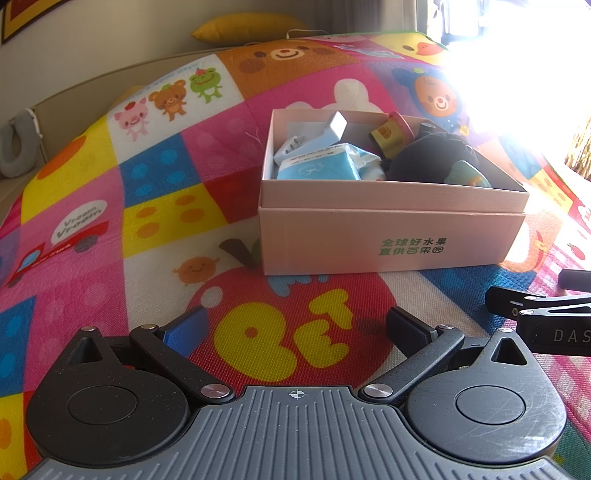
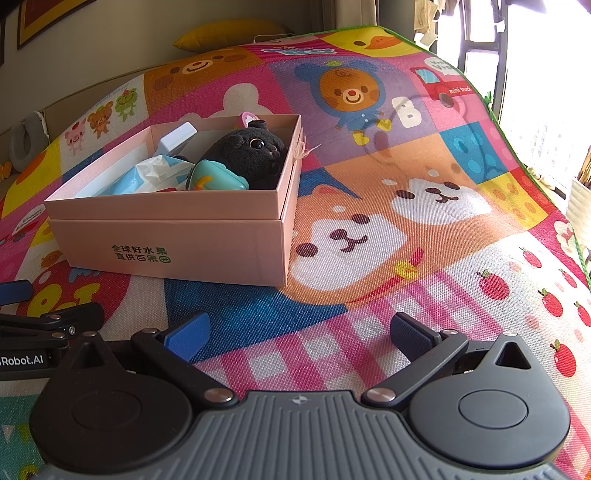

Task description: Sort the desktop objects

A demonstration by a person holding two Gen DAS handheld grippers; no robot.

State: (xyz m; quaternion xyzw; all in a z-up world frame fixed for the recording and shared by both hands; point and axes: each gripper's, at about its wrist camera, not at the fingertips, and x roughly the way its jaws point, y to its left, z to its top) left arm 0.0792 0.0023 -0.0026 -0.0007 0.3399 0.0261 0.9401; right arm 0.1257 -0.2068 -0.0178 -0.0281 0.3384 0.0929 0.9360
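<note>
1. Toys and small things sit inside a pink box [image 1: 391, 236] on my bright cartoon mat [image 1: 155, 206].
2. My left gripper [image 1: 295, 328] hangs low over the mat, in front of the box. Its jaws are spread wide and I hold nothing in them.
3. My right gripper [image 2: 299, 332] is just beside the left one, over the pink checked part of the mat. Its jaws are spread wide too, with nothing between them.
4. From the left camera I see a bit of the right gripper at the right edge. From the right camera I see a bit of the left gripper at the left edge.
5. A black plush toy [image 2: 251, 155] with a shiny eye fills the right end of the box.
6. A teal toy [image 2: 218, 179] leans on the front of the plush, up against the near wall.
7. A blue tissue pack [image 1: 321, 166] lies in the left part of the box.
8. A white plug [image 1: 317, 136] lies behind the tissue pack, near the back wall.
9. A little brown and yellow thing [image 1: 388, 134] sits at the back. I cannot tell what it is.
10. A yellow pillow [image 1: 247, 27] lies past the far end of the mat, by the wall.
</note>
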